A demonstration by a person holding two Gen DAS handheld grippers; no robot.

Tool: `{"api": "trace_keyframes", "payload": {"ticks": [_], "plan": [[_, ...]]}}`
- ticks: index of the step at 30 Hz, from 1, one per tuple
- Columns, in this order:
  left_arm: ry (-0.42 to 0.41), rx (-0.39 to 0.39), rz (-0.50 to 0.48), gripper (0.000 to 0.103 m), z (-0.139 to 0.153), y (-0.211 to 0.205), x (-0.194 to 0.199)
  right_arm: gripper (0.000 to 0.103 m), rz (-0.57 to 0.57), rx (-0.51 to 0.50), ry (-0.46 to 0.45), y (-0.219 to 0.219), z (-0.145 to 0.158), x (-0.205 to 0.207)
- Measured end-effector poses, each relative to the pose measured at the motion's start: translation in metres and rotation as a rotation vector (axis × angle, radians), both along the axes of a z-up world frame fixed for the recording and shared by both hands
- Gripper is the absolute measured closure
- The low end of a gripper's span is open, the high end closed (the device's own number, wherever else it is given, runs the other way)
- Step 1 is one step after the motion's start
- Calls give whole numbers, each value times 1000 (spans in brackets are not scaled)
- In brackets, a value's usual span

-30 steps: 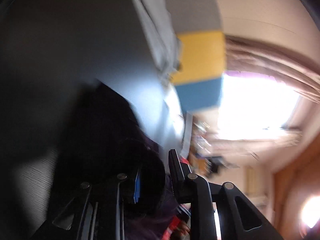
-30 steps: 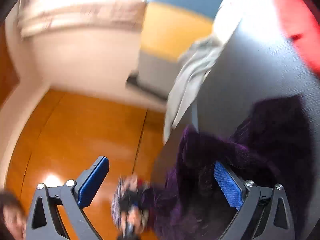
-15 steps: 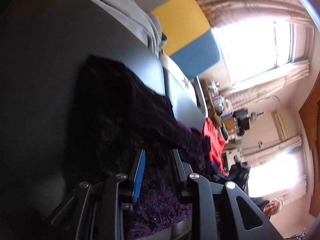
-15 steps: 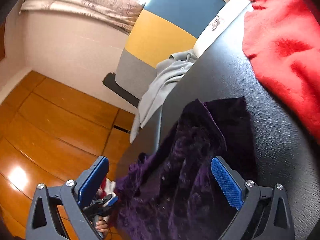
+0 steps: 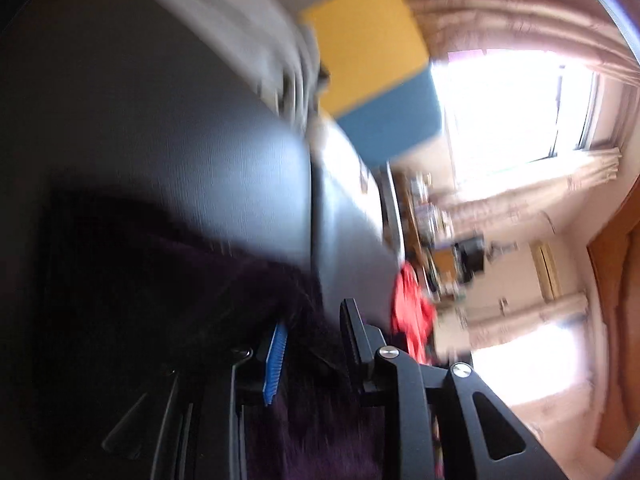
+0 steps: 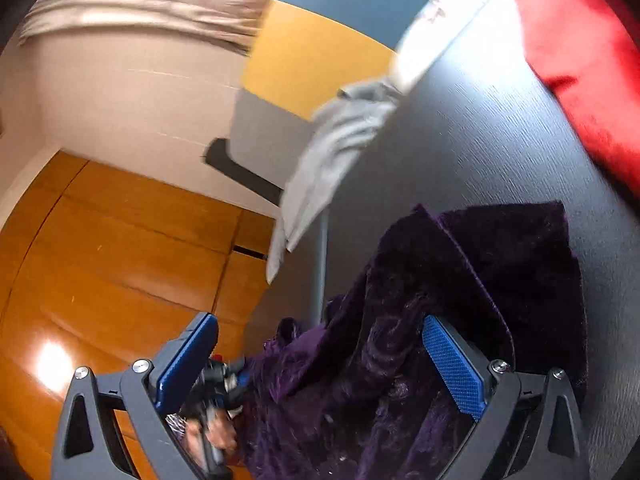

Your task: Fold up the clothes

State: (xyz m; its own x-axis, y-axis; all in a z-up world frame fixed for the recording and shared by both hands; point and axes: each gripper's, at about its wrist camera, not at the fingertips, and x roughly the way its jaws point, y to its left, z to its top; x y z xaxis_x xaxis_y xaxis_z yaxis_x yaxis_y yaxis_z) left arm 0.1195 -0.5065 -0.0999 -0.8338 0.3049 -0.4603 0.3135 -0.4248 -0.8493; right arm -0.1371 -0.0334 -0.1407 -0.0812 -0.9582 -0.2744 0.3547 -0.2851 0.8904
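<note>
Since half a second ago my view has swung and blurred, so I judge the fold is mid-carry. The dark, fine-grained tabletop (image 6: 500, 128) lies ahead of my right tool (image 6: 320, 364), whose fingers stand apart over the plush purple garment (image 6: 404, 320). My left tool (image 5: 310, 340) clamps its fuzzy edge.

Dark purple garment (image 6: 420, 320), red cloth (image 6: 580, 60), grey table (image 6: 480, 140).

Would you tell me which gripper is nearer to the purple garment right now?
Left. The left gripper has the purple garment between its narrow-set fingers, apparently clamped. The right gripper hangs wide open over the same cloth, gripping nothing.
</note>
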Motion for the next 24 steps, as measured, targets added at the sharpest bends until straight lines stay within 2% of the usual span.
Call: {"api": "trace_keyframes", "payload": {"ticks": [3,5,8,11,13,16,19,20,21,24], "plan": [[41,0,130,76,15,-23,17,0,9,-35,83,5,1,12],[69,1,218,76,24,-38,29,0,8,-39,101,8,2,15],[24,-88,162,75,29,-21,43,0,6,-8,89,3,6,14],[-107,-236,91,75,25,9,48,0,8,72,87,-3,19,14],[-176,-307,56,75,19,25,53,2,-29,134,173,5,38,14],[-241,-371,42,75,9,37,66,8,-44,308,320,1,54,11],[-262,-406,69,73,6,37,76,27,-46,491,449,-7,64,7],[-259,-397,69,73,5,35,78,38,-39,542,477,-10,65,5],[-262,-397,72,73,6,35,78,45,-21,579,485,-16,62,2],[-260,-459,71,72,12,39,74,45,15,663,507,-29,49,-8]]}}
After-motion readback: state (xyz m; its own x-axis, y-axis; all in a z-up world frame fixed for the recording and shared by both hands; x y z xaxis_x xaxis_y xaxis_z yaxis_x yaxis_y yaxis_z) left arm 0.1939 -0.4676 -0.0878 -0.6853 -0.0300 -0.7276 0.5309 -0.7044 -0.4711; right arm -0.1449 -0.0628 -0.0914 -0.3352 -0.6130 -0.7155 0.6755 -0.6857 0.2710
